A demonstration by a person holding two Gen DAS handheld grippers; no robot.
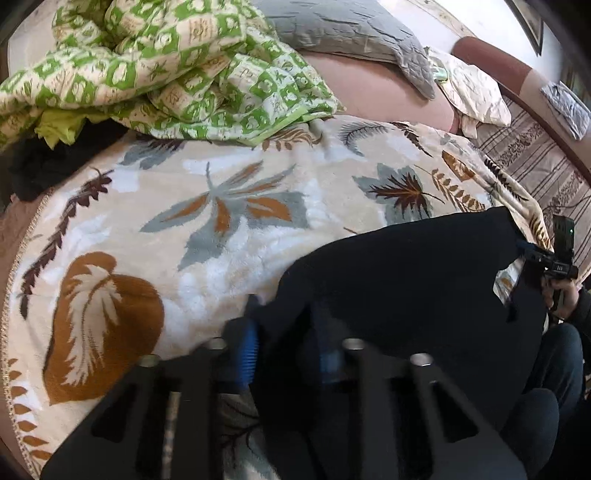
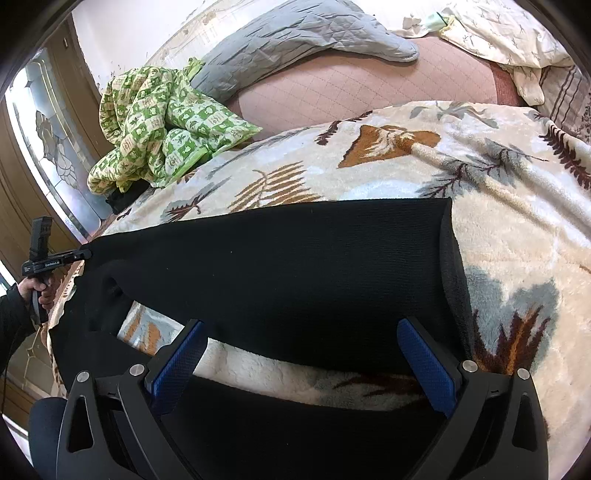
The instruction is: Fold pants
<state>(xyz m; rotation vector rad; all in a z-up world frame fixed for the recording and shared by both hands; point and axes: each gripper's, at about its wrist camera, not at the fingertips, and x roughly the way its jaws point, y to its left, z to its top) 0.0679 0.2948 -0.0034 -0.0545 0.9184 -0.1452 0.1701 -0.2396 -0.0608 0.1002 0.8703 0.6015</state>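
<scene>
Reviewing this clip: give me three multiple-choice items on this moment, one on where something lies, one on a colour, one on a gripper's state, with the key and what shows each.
1. Where do the pants lie?
A. on the leaf-print blanket
B. on the grey pillow
C. on the floor

2. What colour are the pants?
A. green
B. black
C. beige

3. How is the right gripper?
A. shut on the pants
B. open, fingers wide apart
C. out of view

Key: 1 A, the leaf print shows around the cloth on three sides. 2 B, the cloth is plain black in both views. 3 B, the blue pads stand far apart with blanket between them, while the left gripper pinches black cloth.
</scene>
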